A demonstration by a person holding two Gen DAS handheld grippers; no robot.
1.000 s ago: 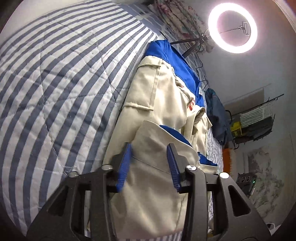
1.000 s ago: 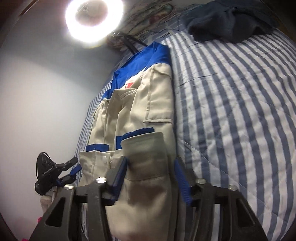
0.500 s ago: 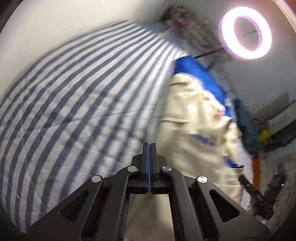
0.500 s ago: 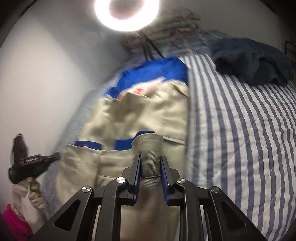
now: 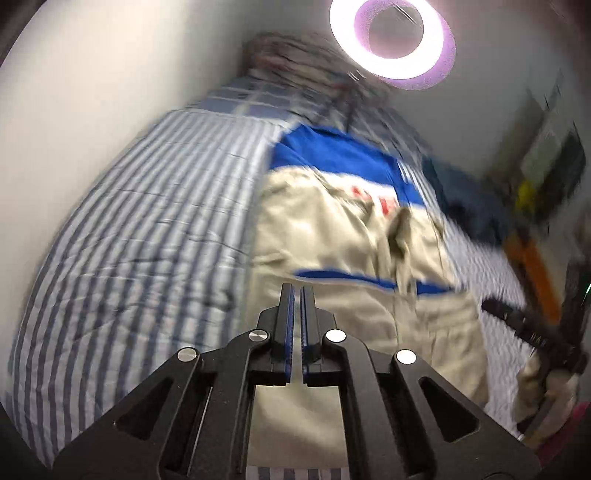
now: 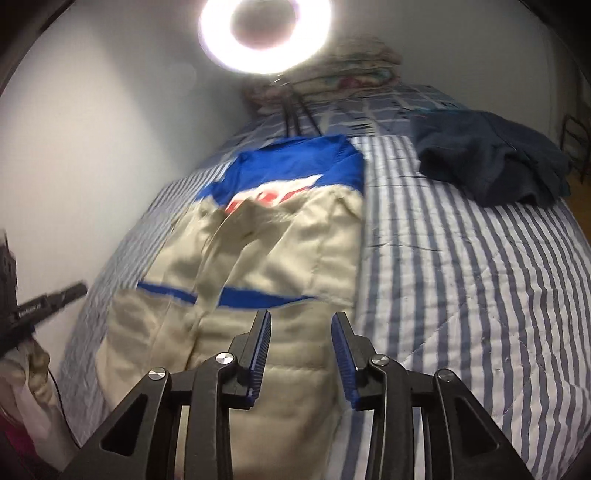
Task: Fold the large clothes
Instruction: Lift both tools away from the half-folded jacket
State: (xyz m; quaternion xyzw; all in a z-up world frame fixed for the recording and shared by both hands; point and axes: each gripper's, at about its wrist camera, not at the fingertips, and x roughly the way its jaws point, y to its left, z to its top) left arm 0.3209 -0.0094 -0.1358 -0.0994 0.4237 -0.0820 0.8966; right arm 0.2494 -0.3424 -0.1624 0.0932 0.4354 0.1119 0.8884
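above beige jacket, left tongs closed empty, right tongs just reopened, empty

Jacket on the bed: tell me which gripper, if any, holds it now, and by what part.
Neither holds it. The left gripper is shut with nothing between its jaws; the right gripper has just been opening, pads clear of the jacket, which lies on the bed.

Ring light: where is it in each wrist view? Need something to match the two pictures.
Left wrist: ring light at the top, right of centre, glowing purple-white over the head of the bed.
Right wrist: ring light at the top edge, just left of centre, white.
Shared landmark: the jacket's blue shoulder panel sits directly below the light in both.
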